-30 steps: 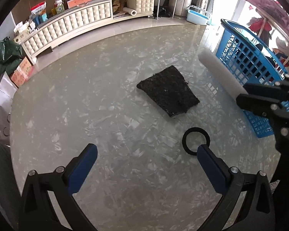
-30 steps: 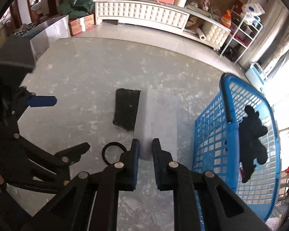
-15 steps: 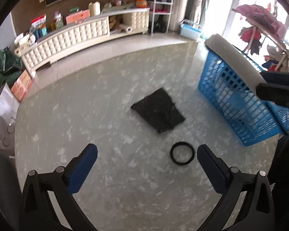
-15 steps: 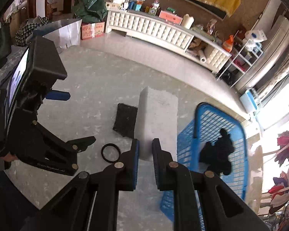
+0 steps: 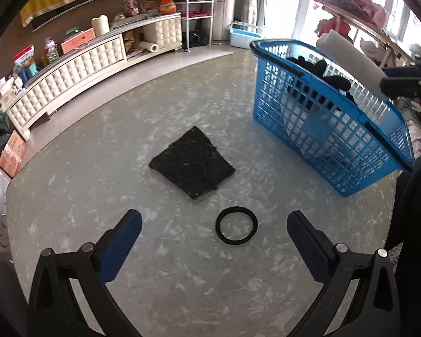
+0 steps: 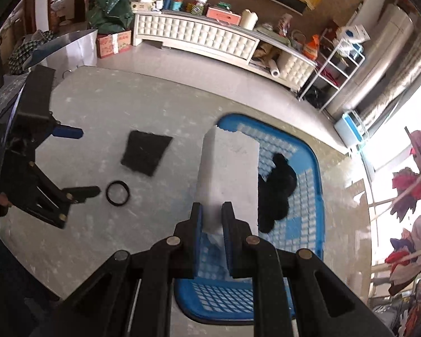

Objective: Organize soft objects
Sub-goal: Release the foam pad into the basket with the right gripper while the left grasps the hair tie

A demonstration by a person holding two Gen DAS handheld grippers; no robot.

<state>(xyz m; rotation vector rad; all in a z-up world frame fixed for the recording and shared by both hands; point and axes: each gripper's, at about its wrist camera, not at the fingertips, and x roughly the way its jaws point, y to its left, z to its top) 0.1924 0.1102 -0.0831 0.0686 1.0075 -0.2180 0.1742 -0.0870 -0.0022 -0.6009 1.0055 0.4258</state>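
White rectangular foam block hangs above the blue plastic lattice basket, pinched by the right gripper; left gripper gapes wide over the table. Released off-centre, the block could catch the rim and tumble out.

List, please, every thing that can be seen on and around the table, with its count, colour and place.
foam block: one, white, held above the basket.
basket: one, blue plastic mesh, right side of the table.
dark soft item: one, black, inside the basket.
fibrous pad: one, black, flat at the table's middle.
ring: one, black, flat, near the pad.
table: one, grey marbled.
cabinet: one, cream tufted, along the far wall.
left gripper: one, black with blue pads, jaws wide apart, above the table.
right gripper: one, same colours, jaws clamped on the foam block.
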